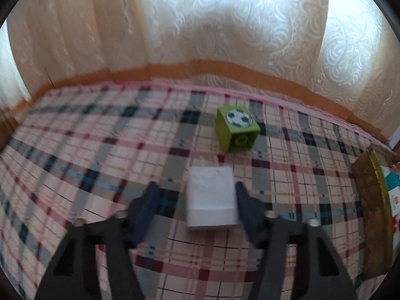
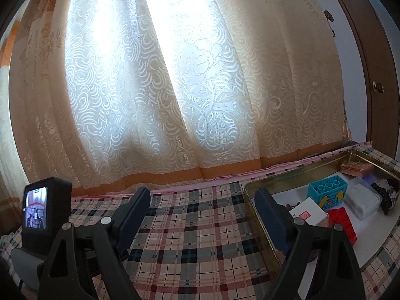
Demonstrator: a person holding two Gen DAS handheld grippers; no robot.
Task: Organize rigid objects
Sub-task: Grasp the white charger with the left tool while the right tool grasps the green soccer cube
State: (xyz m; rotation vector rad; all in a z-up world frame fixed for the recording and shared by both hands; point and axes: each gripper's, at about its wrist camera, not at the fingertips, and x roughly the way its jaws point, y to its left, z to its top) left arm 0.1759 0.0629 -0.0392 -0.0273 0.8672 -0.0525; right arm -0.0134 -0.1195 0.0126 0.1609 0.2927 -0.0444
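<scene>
We are working over a plaid tablecloth (image 1: 100, 155) in pink, grey and dark checks, which covers the whole work surface. Behind it hangs a cream lace curtain (image 2: 175, 87) with an orange hem band, lit from behind by daylight, and a brown door (image 2: 370, 70) with a round knob stands at the far right in the right wrist view.

Our left gripper (image 1: 197, 195) points steeply down at the cloth with a white block (image 1: 211, 197) lying between its dark fingers. The right-hand finger sits just beside or against the block's side, while a clear strip of cloth shows between the block and the other finger, so the jaws are not clamped on it. The picture is blurred, and we cannot tell whether that nearer finger truly touches.

Beyond the block, apart from it, a green toy brick (image 1: 236, 128) with a football print lies on its side near the far edge of the cloth.

Our right gripper (image 2: 202, 215) holds nothing, its jaws standing wide over bare cloth. Just to its right sits a gold metal tray (image 2: 260, 220), holding a blue toy brick (image 2: 327, 192), a red toy brick (image 2: 342, 222), a white box (image 2: 308, 211), a clear plastic case (image 2: 362, 200) and a few smaller items at the back.

The cloth to the left of both grippers lies open. The tray's rim bounds the right side.
</scene>
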